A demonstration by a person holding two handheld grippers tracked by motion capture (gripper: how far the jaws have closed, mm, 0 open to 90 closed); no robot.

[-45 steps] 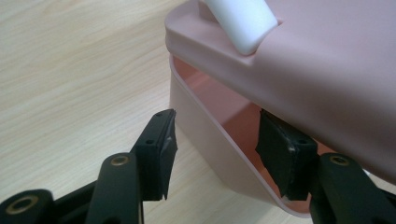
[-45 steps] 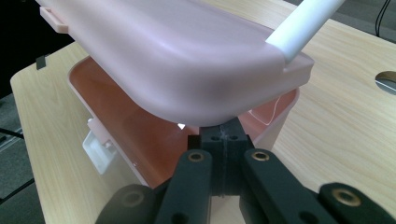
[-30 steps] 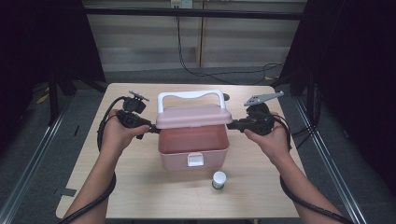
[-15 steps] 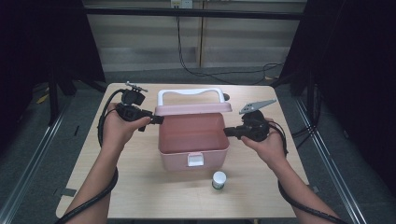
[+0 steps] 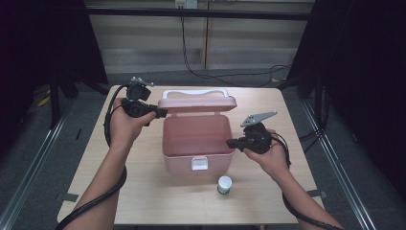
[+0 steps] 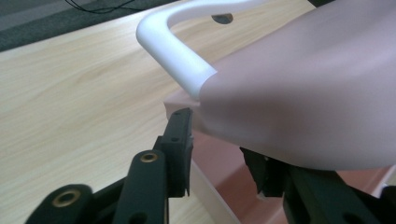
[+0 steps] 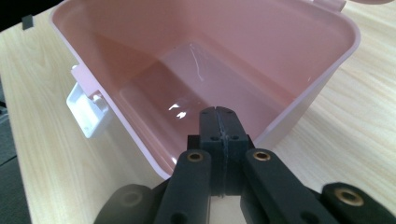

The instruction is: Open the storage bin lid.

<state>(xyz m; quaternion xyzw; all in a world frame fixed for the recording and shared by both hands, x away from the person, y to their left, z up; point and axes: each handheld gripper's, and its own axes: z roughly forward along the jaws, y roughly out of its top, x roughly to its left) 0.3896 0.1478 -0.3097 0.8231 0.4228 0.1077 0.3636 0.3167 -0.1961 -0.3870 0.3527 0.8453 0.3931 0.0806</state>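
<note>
A pink box (image 5: pixel 165 143) stands open in the middle of the table, with its lid (image 5: pixel 196 104) swung up at the back and a white handle (image 5: pixel 194 92) on top. My left gripper (image 5: pixel 158 114) is at the lid's left end. In the left gripper view the lid (image 6: pixel 317 93) has a corner between my jaws (image 6: pixel 217 140), which have just been closing. One jaw tip touches the lid's rim and the lid hides the other. My right gripper (image 5: pixel 230 142) is shut on nothing at the box's right rim, its tips (image 7: pixel 218 112) pointing into the bare box (image 7: pixel 336 51).
A small white-capped bottle (image 5: pixel 224 184) stands on the wooden table (image 5: pixel 143 191) just in front of the box. A white latch (image 5: pixel 199 164) hangs on the box's front wall. Cables trail from both grippers toward the table's near edge.
The lid has swung from half open to nearly upright, and my left gripper has risen with it. My right gripper has dropped from the lid's right end to the box's right rim.
</note>
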